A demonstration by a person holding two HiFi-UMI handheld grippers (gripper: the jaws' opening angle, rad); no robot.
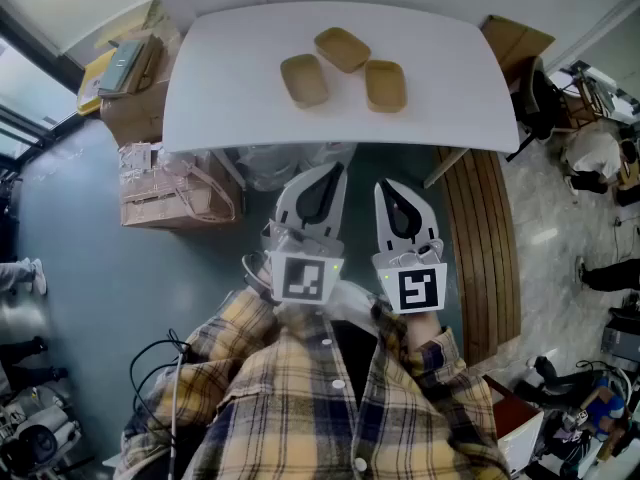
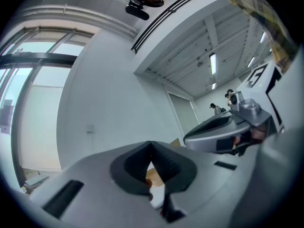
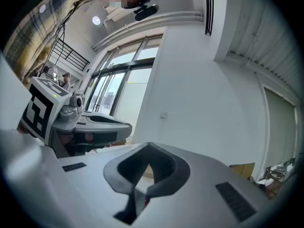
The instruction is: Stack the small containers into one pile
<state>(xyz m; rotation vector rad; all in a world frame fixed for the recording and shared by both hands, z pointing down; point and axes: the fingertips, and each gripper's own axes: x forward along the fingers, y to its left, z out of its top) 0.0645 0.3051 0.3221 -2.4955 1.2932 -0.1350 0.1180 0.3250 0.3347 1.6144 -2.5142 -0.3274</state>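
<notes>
Grey-white, the left gripper (image 1: 333,171) and right gripper (image 1: 389,187) are held level side by side, jaws closed empty, short of a white table (image 1: 225,88) bearing three tan containers (image 1: 342,49).

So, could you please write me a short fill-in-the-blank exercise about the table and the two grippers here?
1. The white table holds ___ tan containers.
2. No container is ___ on another yet.
3. The left gripper and the right gripper both have their jaws ___.
4. Between its jaws, each gripper holds ___.

Missing words: three; stacked; shut; nothing.
</notes>
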